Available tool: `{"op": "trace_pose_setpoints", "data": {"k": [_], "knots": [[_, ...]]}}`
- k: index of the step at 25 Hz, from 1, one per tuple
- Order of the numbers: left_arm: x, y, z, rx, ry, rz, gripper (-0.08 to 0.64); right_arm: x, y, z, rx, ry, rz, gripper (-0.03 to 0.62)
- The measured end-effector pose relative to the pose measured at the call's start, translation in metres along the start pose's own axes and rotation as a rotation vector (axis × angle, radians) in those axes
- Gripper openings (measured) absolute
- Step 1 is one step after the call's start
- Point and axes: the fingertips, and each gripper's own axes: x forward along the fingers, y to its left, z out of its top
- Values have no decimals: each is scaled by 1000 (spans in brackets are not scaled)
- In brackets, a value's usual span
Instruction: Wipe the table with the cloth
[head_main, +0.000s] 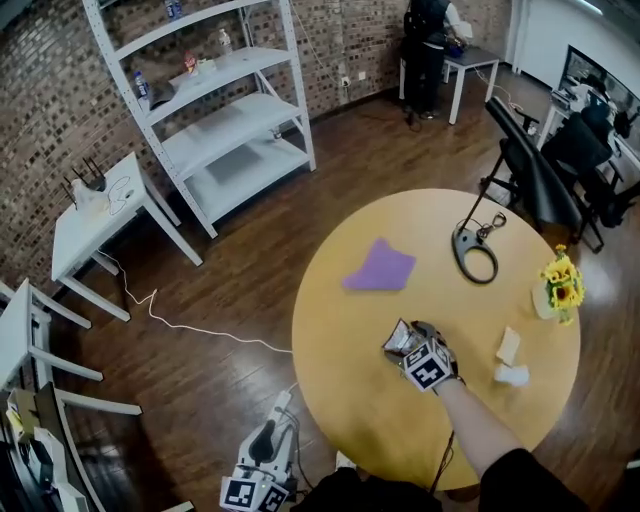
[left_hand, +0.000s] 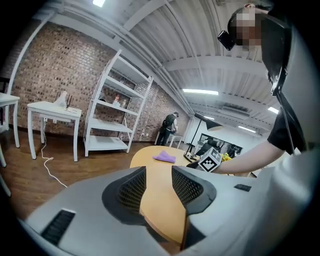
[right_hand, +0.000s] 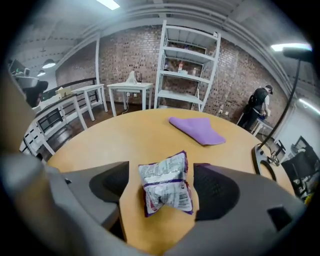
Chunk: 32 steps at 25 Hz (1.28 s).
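fingers (right_hand: 215, 187) of right gripper (right_hand: 161, 189) apart, packet (right_hand: 165, 192) between | cloth (right_hand: 197, 131) beyond

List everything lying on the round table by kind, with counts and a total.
Purple cloth: 1
Snack packet: 1
Black lamp base: 1
Sunflower pot: 1
Small pale scraps: 2
Total: 6
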Motion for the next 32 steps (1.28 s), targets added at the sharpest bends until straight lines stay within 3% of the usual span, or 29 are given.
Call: {"op": "trace_pose_setpoints", "data": {"k": [7, 9, 11, 14, 18, 23, 27, 32], "knots": [[-23, 10, -22, -32, 46, 63, 163, 17, 10, -3, 33, 96, 106, 409], [-22, 10, -25, -33, 49, 64, 163, 17, 20, -4, 16, 103, 134, 313], [-19, 9, -26, -33, 46, 54, 163, 18, 24, -10, -33, 106, 96, 228], [-10, 4, -21, -26, 35, 15, 163, 10, 25, -8, -51, 58, 41, 221], [10, -8, -13, -14, 36, -82, 163, -30, 24, 6, -4, -34, 2, 219], [36, -33, -12, -1, 52, -241, 163, -99, 15, 3, 40, -110, -109, 219], [54, -69, -16, 32, 64, -383, 163, -156, -4, -35, 155, -155, -226, 219], [74, -133, -20, 66, 93, -560, 163, -233, -30, -114, 340, -172, -399, 219]]}}
